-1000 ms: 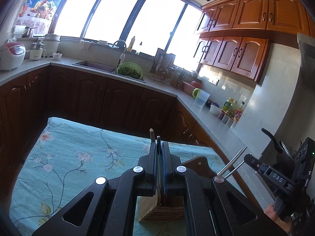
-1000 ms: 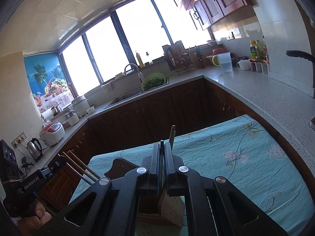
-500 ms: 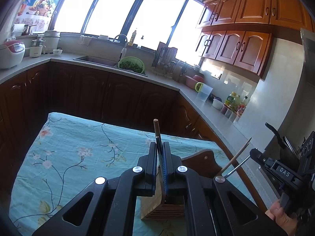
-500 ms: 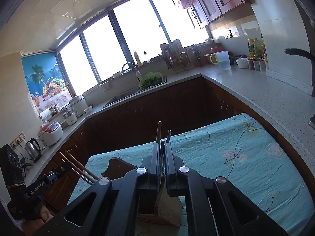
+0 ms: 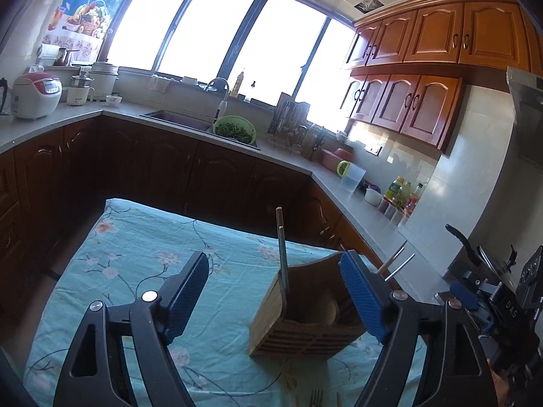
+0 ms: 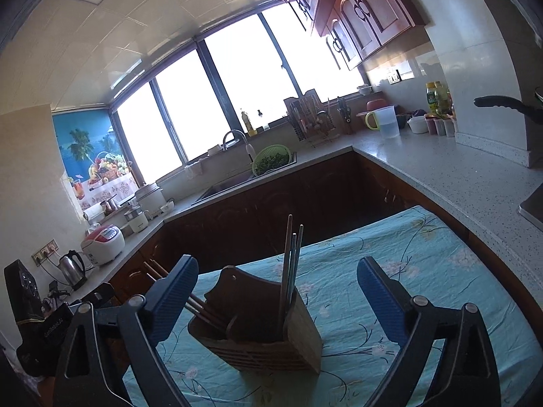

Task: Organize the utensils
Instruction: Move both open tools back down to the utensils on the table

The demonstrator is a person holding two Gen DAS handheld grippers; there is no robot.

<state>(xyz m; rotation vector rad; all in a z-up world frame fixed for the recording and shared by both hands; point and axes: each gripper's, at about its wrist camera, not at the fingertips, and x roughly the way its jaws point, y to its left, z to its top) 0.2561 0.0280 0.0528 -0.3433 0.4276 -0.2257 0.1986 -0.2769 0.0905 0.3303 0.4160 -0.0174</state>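
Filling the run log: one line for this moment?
left gripper: open | right gripper: open | chopsticks: upright in wooden holder | tablecloth: under holder

White letters reading "DAS" are showing on the black body of the right gripper, seen at the right edge of the left wrist view. A longer white word is running along the black body of the left gripper in the right wrist view (it appears to begin with "Gen" but is too blurred to read in full). Bottle labels on the counter are too small to make out.
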